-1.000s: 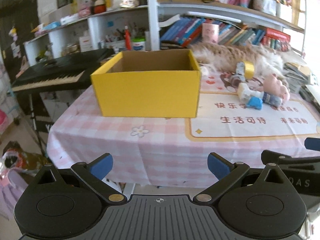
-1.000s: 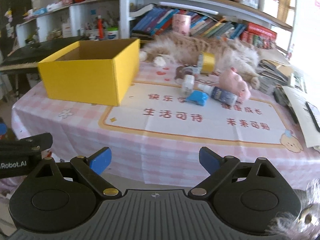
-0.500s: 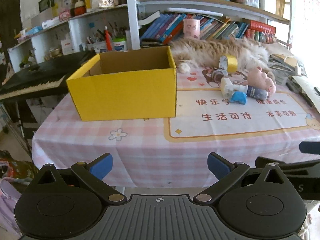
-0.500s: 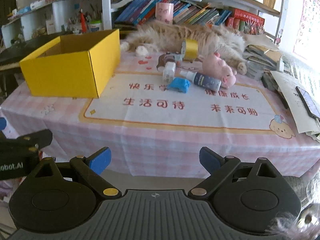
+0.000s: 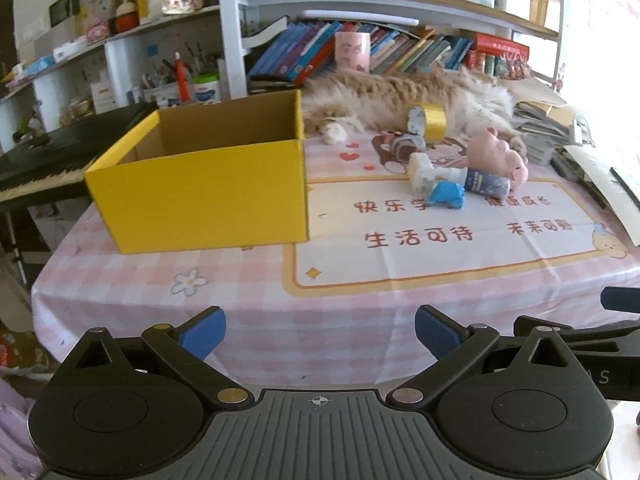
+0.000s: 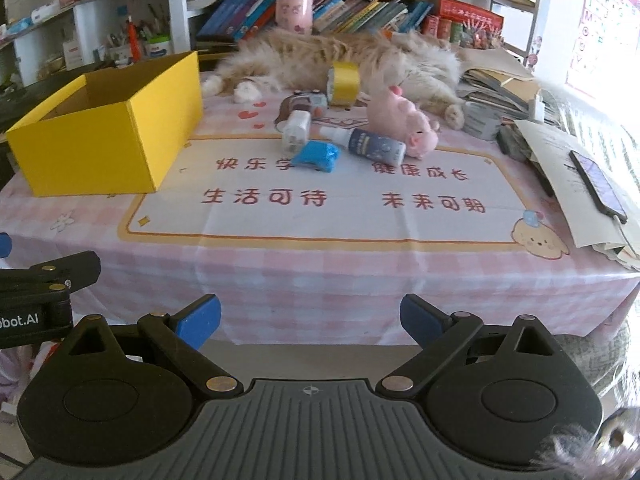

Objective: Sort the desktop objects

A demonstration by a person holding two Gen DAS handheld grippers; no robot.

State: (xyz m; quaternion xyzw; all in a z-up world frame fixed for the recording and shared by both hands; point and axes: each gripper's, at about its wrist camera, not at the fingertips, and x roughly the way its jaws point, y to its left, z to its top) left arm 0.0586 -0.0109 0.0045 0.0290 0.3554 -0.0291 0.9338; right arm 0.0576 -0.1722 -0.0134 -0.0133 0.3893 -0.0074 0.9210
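Your left gripper (image 5: 318, 334) and right gripper (image 6: 310, 320) hang spread wide and empty before the table's near edge. The matte yellow cardboard box (image 5: 208, 184) sits left; the glossy yellow tape roll (image 6: 345, 83), soft pink pig (image 6: 402, 120) and crinkled blue packet (image 6: 316, 156) cluster right of it.

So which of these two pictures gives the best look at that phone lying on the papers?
The right wrist view. The phone lies there in full on the papers at the table's right side, its screen facing up. In the left wrist view only a thin dark strip at the right edge may be it; I cannot tell.
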